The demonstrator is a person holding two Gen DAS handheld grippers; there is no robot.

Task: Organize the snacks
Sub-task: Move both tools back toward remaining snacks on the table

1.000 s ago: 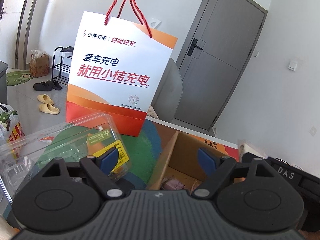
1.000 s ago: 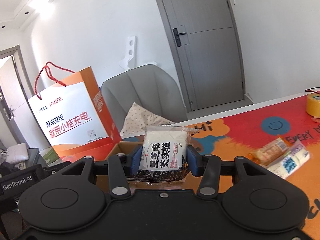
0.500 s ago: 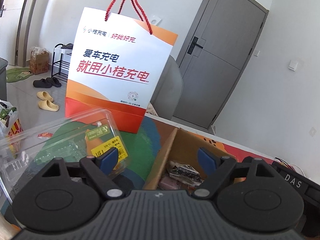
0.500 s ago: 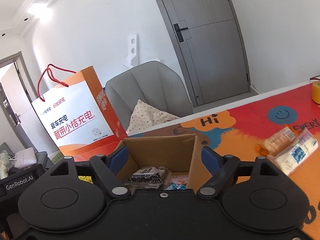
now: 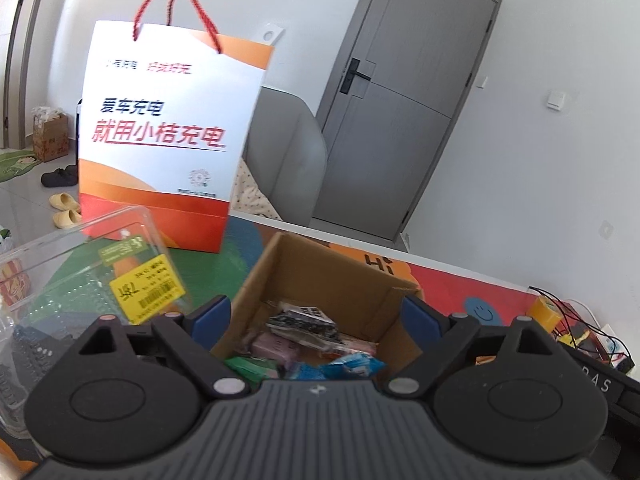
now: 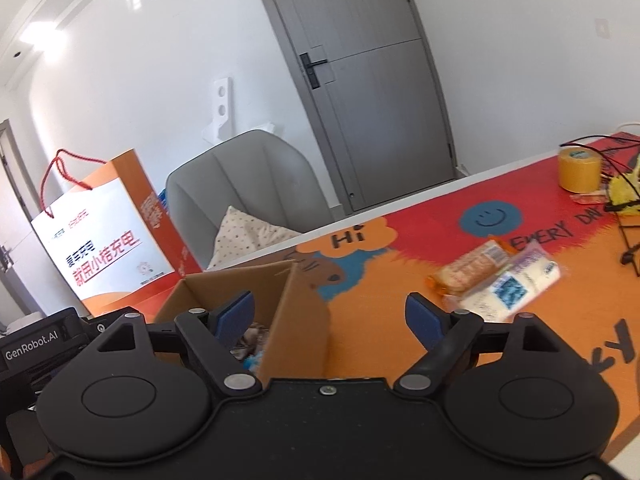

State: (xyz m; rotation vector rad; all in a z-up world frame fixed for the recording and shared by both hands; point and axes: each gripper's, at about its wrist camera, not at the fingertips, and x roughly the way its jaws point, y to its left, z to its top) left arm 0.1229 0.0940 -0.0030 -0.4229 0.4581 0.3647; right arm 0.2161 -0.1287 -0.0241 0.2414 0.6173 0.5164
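Right hand-held gripper [image 6: 330, 316]: jaws wide, just been opening, nothing between the pads, poised over the near right wall of the cardboard box [image 6: 294, 320]. Left hand-held gripper [image 5: 316, 318]: likewise spread and just widened, empty, aimed into the same box over a heap of snack packets [image 5: 308, 336]. Further right on the table [image 6: 400, 280], two wrapped snacks [image 6: 496, 280] side by side. Left of the box, a clear plastic container [image 5: 92, 280]; behind, an upright orange-and-white paper bag [image 5: 168, 140].

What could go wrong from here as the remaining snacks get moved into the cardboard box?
The right gripper, jaws just opened and empty, sits close to the cardboard box wall and might nudge it. The two snack packets overlap, so one grab could drag both. Wires nearby could snag.
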